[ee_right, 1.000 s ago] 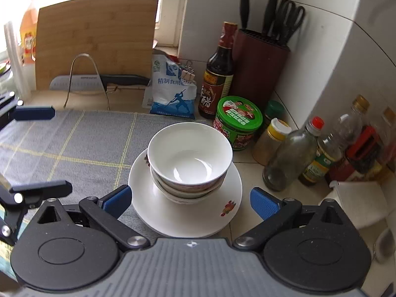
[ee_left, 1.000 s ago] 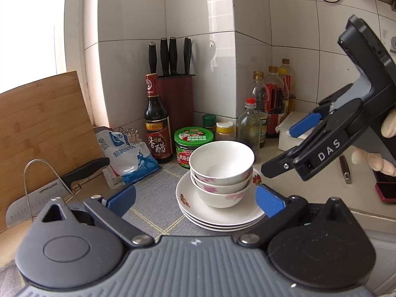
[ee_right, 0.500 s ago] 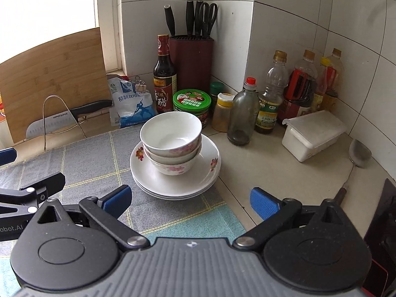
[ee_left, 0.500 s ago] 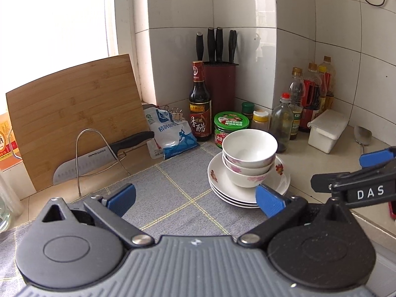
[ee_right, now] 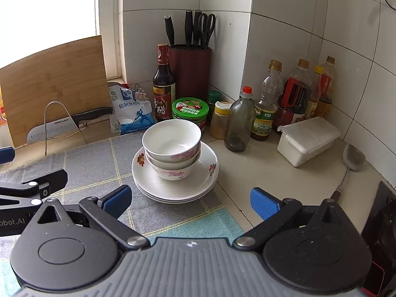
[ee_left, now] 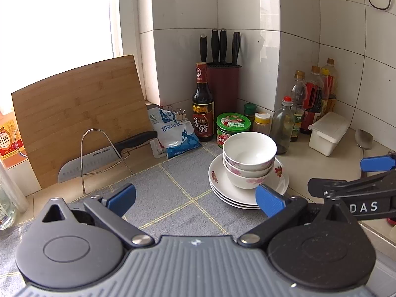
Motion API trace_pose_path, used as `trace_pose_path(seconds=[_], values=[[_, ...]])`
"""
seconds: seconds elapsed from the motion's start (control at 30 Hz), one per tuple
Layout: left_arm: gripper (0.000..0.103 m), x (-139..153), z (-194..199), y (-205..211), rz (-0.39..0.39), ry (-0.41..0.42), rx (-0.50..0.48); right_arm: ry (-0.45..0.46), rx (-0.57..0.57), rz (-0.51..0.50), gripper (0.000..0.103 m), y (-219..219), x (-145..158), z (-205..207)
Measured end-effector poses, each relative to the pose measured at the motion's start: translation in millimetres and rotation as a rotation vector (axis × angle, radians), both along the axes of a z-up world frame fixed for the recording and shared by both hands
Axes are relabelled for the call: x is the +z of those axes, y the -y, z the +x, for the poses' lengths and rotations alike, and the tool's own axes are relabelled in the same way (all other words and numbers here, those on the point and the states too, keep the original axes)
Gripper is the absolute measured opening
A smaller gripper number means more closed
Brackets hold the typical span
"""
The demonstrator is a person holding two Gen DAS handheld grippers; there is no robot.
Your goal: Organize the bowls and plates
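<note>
Three white bowls [ee_left: 249,158] [ee_right: 172,149] with pink flowers are nested on a stack of white plates [ee_left: 217,185] [ee_right: 151,180], which sits on the right edge of a grey checked mat [ee_left: 173,188] [ee_right: 94,165]. My left gripper [ee_left: 195,199] is open and empty, held back from the stack. My right gripper [ee_right: 189,201] is also open and empty, just in front of the plates. Each gripper shows at the side of the other's view, the right one [ee_left: 366,173] at the right, the left one [ee_right: 29,170] at the left.
Behind the stack stand a green-lidded jar [ee_right: 190,110], a dark vinegar bottle [ee_right: 163,86], a knife block [ee_right: 190,69] and several bottles [ee_right: 267,104]. A white lidded box [ee_right: 308,139] and a spoon [ee_right: 352,160] lie right. A cutting board [ee_left: 79,116], a cleaver on a rack [ee_left: 99,156] and a salt bag [ee_left: 173,133] are left.
Both grippers have pulled back and up from the stack, which now looks smaller and farther. The bowls and plates have not moved.
</note>
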State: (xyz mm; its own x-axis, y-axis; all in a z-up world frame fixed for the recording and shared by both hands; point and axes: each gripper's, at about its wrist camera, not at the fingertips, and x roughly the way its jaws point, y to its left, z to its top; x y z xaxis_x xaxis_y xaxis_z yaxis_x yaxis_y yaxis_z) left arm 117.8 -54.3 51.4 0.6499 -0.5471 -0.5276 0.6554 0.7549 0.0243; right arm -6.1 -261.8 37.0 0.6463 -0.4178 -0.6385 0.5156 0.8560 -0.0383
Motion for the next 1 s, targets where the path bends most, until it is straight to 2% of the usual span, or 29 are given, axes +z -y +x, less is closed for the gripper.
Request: trace_pose_path(seconds=[1.0], values=[[0.102, 3.9, 1.2, 1.0, 0.007, -0.017, 0.013, 0.013, -0.003, -0.029, 0.103, -0.7, 6.6, -2.0]])
